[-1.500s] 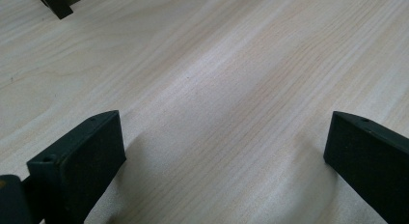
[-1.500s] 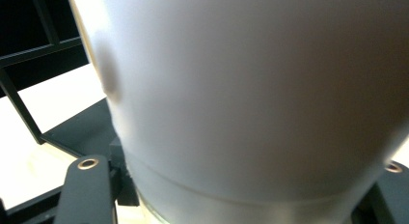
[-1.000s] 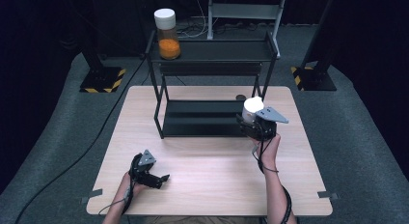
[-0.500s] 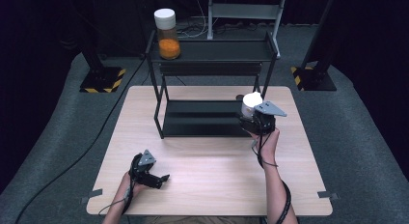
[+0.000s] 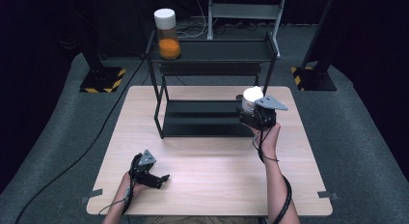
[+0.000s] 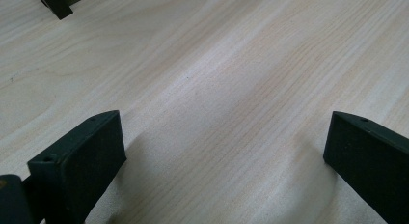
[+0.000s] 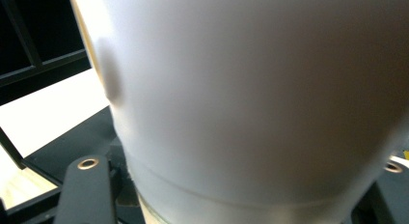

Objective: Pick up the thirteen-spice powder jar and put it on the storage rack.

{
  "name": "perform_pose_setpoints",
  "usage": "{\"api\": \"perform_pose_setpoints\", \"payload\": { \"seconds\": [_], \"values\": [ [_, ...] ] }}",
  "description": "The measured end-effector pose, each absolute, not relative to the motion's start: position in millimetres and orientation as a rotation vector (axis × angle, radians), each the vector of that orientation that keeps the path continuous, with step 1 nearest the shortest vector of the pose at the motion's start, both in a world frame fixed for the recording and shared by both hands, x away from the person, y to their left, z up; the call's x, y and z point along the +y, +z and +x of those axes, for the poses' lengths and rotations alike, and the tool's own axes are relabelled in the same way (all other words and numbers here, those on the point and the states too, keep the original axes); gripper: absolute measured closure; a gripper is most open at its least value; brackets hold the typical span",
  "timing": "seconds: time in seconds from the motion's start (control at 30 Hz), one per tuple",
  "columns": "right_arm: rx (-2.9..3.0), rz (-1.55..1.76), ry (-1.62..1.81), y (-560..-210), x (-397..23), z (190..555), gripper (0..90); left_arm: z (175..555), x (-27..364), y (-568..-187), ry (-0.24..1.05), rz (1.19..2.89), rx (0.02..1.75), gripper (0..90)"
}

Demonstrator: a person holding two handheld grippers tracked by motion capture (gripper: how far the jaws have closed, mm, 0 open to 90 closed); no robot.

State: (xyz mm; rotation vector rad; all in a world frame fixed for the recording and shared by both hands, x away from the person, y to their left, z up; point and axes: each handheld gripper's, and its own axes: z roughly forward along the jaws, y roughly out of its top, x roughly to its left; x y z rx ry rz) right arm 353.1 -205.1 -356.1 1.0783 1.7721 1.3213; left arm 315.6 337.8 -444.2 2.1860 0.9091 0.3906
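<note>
A jar with a white lid (image 5: 252, 95) is held off the table at the right end of the black rack's lower shelf (image 5: 202, 119), my right gripper (image 5: 250, 108) shut on it. In the right gripper view the jar's white lid (image 7: 251, 89) looms close, with a black finger (image 7: 89, 190) on either side. A second jar (image 5: 167, 35), white-lidded with orange contents, stands at the left end of the rack's top shelf (image 5: 217, 50). My left gripper (image 5: 163, 178) rests on the table near its front left, open, with bare wood between its fingers (image 6: 82, 161).
The black two-shelf rack (image 5: 156, 96) stands across the back half of the wooden table (image 5: 217, 175). Bare wood lies between the rack and the front edge. Stands with yellow-black bases (image 5: 101, 81) sit on the grey floor beyond the table.
My right gripper has shifted slightly up the picture with the jar still in it. The left gripper has stayed where it was.
</note>
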Motion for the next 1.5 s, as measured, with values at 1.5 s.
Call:
{"api": "perform_pose_setpoints", "payload": {
  "seconds": [1.5],
  "values": [
    [1.738, 1.022, 1.377, -300.9, -206.3, 368.1, 30.1, 315.7, 338.0, -444.1, 0.390, 2.187, 0.908, 0.4]
  ]
}}
